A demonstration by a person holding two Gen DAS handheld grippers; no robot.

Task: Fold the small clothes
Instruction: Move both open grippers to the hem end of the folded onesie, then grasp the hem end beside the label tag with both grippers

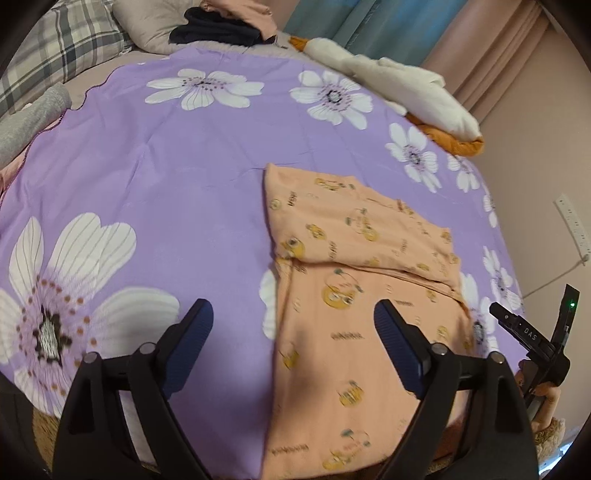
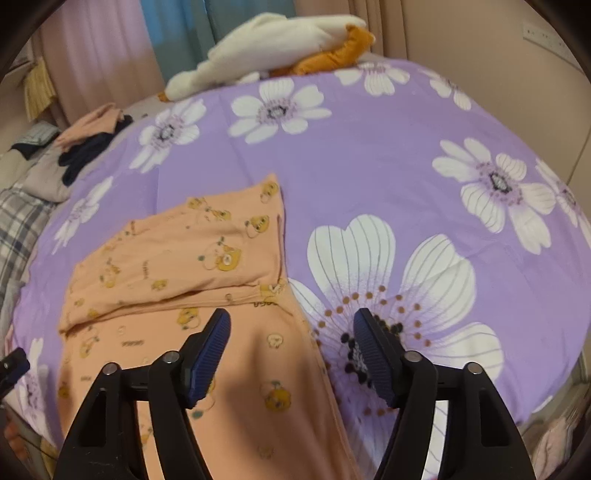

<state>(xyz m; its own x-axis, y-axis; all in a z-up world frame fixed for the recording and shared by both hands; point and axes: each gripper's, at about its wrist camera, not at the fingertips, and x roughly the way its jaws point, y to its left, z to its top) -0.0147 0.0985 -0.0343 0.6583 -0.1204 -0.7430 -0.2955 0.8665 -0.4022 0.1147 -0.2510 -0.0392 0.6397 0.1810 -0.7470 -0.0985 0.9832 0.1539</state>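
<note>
Peach garment (image 1: 354,288) with bear print lies flat on the purple floral sheet (image 1: 184,192), by the sheet's near edge, long axis running from that edge toward the far side; its far part is folded back over itself, fold edge lying crosswise. Left gripper (image 1: 293,319) hovers above the garment's left edge, jaws wide apart, nothing between them, pads clear of the cloth. Right gripper (image 2: 291,330) hovers over the garment's right edge, jaws also well open and empty, one finger over the cloth, the other over a big white flower. Around: white and orange plush toy (image 1: 402,88) at the sheet's far right edge, dark and pink clothes pile (image 1: 225,26) past the far edge, plaid pillow (image 1: 70,44) at the far left corner, grey cloth (image 1: 29,118) at the left edge. Nothing lies on the garment.
</note>
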